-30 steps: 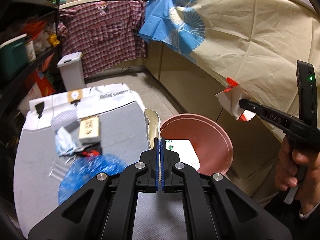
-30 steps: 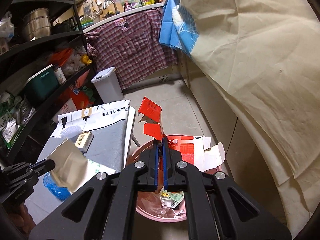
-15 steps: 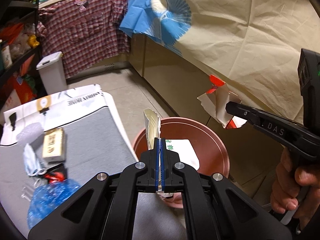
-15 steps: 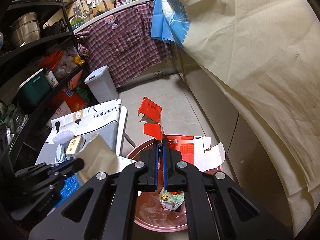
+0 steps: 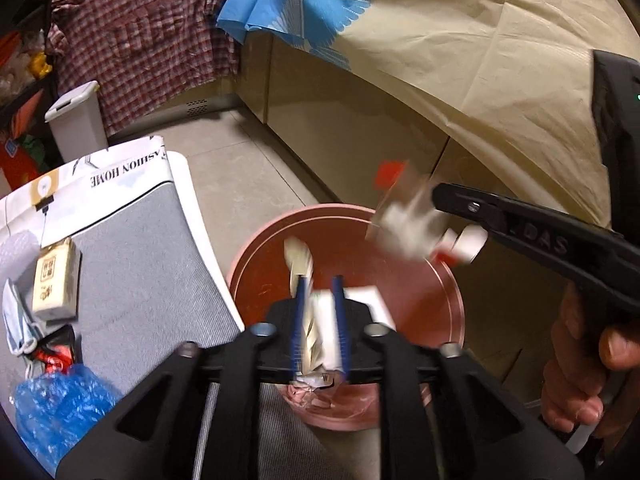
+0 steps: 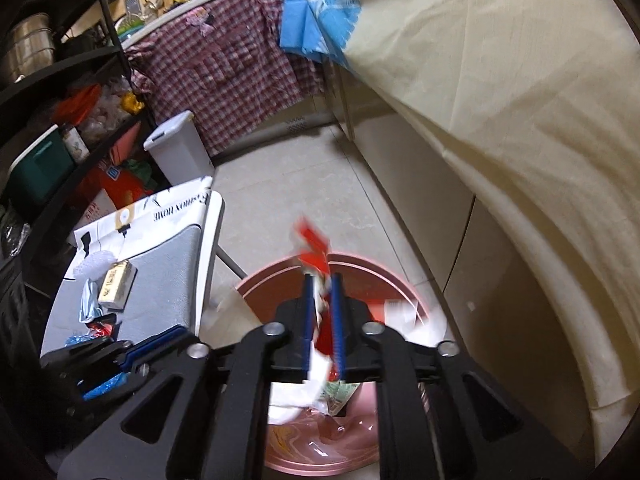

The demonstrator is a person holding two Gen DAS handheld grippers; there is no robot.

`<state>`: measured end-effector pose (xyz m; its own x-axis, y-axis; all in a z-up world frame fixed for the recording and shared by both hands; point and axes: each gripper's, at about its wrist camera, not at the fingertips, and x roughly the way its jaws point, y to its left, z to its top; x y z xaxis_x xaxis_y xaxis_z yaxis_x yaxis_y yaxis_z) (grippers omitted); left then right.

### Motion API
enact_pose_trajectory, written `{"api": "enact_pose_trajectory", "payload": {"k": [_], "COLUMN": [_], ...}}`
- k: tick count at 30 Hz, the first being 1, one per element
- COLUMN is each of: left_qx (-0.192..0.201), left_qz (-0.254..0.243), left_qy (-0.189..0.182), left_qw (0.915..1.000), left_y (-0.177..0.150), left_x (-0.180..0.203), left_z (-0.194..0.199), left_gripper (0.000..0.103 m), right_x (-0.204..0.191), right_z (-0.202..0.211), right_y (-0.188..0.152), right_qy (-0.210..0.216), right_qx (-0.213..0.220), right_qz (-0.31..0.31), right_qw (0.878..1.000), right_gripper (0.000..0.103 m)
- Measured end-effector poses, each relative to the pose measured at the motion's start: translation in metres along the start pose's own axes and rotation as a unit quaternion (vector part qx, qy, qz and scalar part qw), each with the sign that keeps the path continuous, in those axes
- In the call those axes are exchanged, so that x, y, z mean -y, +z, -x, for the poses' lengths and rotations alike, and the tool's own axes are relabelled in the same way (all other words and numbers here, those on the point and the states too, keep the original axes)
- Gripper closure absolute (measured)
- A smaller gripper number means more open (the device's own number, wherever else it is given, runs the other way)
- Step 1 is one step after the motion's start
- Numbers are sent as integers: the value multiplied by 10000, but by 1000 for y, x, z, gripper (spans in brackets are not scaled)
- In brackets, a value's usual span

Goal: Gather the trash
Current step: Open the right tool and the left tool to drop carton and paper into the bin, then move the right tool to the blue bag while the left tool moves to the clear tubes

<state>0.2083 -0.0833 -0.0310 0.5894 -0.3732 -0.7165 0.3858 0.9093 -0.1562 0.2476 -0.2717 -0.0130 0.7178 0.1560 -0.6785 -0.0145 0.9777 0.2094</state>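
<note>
Both grippers hang over a pink round bin [image 5: 448, 280], which also shows in the right wrist view [image 6: 360, 268]. My left gripper [image 5: 319, 280] has its jaws apart, and a beige paper wrapper [image 5: 300, 258] is slipping loose between them. My right gripper [image 6: 321, 278] has its jaws apart, and a red and white carton scrap [image 6: 314, 248] is blurred and dropping from it. That scrap also shows in the left wrist view [image 5: 404, 220] just off the right gripper's fingertips [image 5: 444, 196].
A grey-topped table [image 5: 140, 280] to the left holds a small beige box [image 5: 54, 284], a face mask [image 5: 16, 324], a blue plastic bag [image 5: 56, 408] and a red wrapper [image 5: 52, 356]. A white lidded bin [image 5: 78, 120] stands behind. Cloth-draped cabinets [image 5: 460, 80] are on the right.
Both grippers have opened over the pink bin. The beige wrapper and the red and white scrap, held tight before, are now loose and falling. Both grippers have moved closer above the bin.
</note>
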Motion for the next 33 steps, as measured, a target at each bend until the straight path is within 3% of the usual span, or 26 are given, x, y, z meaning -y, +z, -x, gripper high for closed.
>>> {"api": "enact_pose_trajectory", "payload": {"k": [2,13,25,29,33], "left_qx": [28,376,690,826,1011], "left_qz": [65,539,809,815,1221], "left_qy": [-1,245,854,1064,1079], "left_qw": [10000,9975,9907,9875,9814], "left_y": [-5,-35,-53,-57,-68], "left_x": [-4,-35,-83,-100,-121], "left_z": [7,87,206,232,243], "left_gripper": [78,78,78,78,78], "right_x": [-2,-25,-62,-83,-106], "right_z": [0,27,77,85,90], "right_y": [0,-10,-30,-38,-48], "right_qy": [-62,105,470,622,674], "right_qx": [24,222,559,634,743], "right_qz": [49,453,737,849,1129], "right_qw": [10000,9987,9946,9924,9885], "right_gripper": [64,63,63,63,63]}}
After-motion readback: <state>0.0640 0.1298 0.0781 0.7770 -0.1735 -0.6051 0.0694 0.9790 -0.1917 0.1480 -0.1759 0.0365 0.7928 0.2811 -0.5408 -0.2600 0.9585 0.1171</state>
